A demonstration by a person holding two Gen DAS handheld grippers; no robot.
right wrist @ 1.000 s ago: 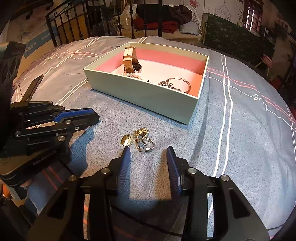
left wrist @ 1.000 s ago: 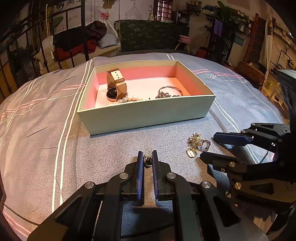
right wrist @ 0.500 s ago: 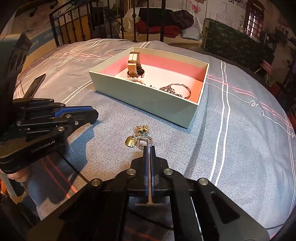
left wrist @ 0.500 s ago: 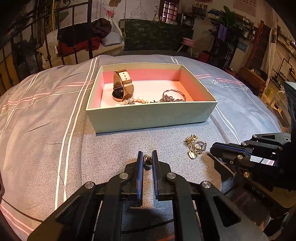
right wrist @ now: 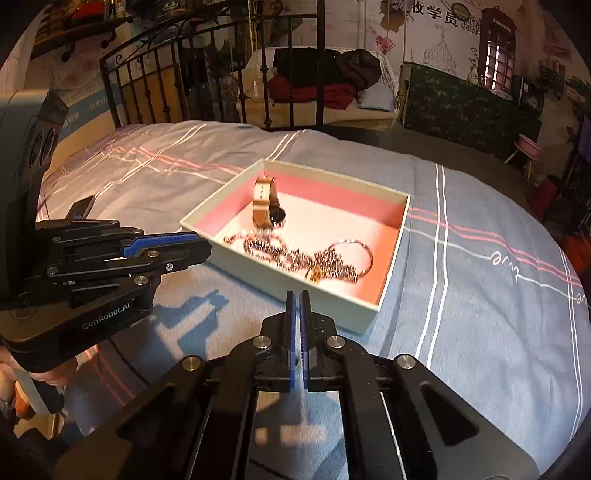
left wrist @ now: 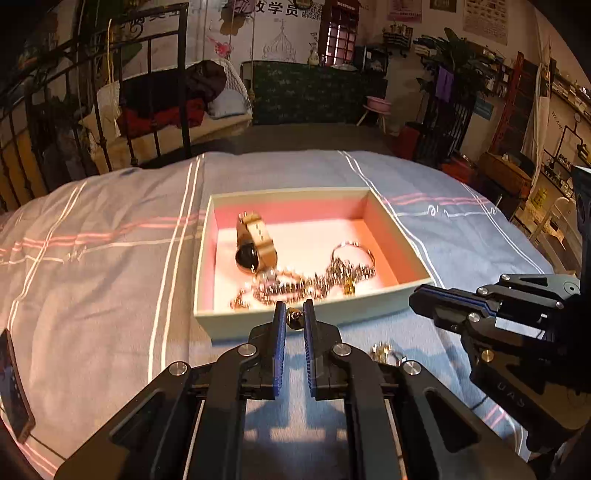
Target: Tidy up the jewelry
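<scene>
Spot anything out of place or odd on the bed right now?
Yes: a small gold jewelry cluster lies loose on the bedspread, outside the box holding the watch and chains.

**A crowded bedroom under warm, low light**

You are looking across a bed (left wrist: 110,236) dressed in a grey-blue cover with white and pink stripes. Beyond it stands a black wrought-iron bedstead (right wrist: 207,74), and behind that a second bed (left wrist: 166,110) piled with dark and red clothes. The far wall (left wrist: 280,33) carries a drawn dome, flowers and Chinese characters. A dark patterned cabinet (left wrist: 317,96) sits beneath a red-framed window (left wrist: 338,37), with a pink stool (left wrist: 376,105) beside it. To your right, cluttered shelves (left wrist: 569,92) and a leafy plant (left wrist: 458,59) fill the wall.
</scene>
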